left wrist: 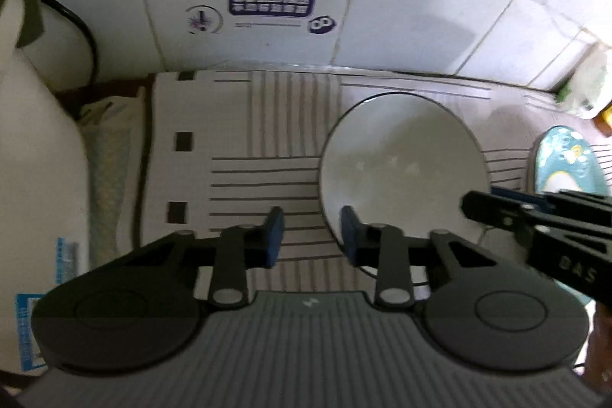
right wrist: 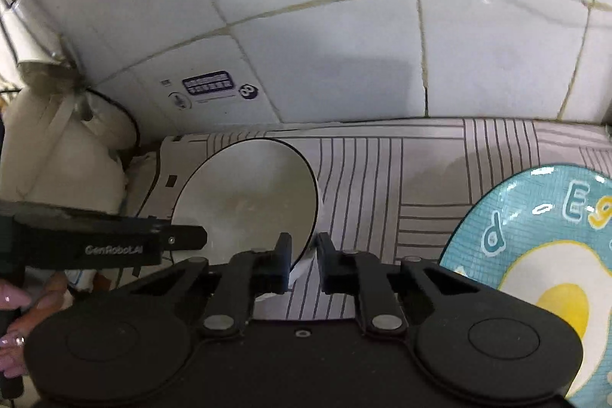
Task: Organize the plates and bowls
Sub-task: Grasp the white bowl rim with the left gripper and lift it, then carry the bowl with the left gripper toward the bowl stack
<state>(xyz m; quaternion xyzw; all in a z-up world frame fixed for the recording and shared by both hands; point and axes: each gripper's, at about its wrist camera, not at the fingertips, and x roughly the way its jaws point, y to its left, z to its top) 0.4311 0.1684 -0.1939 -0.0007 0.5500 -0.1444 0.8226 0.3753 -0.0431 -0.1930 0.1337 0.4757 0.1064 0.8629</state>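
Both grippers, left [left wrist: 311, 236] and right [right wrist: 304, 264], hover with fingers parted and empty at the white plate [left wrist: 401, 163], poised to grasp its rim near the tabletop's [left wrist: 237, 155] back edge.

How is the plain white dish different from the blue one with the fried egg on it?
The white dish is plain with a thin dark rim; the blue plate carries a fried egg picture and letters. The white dish lies to the left, with the right claw open around its near rim; the blue plate lies to the right with nothing gripping it. Both are round and rest on the striped mat.
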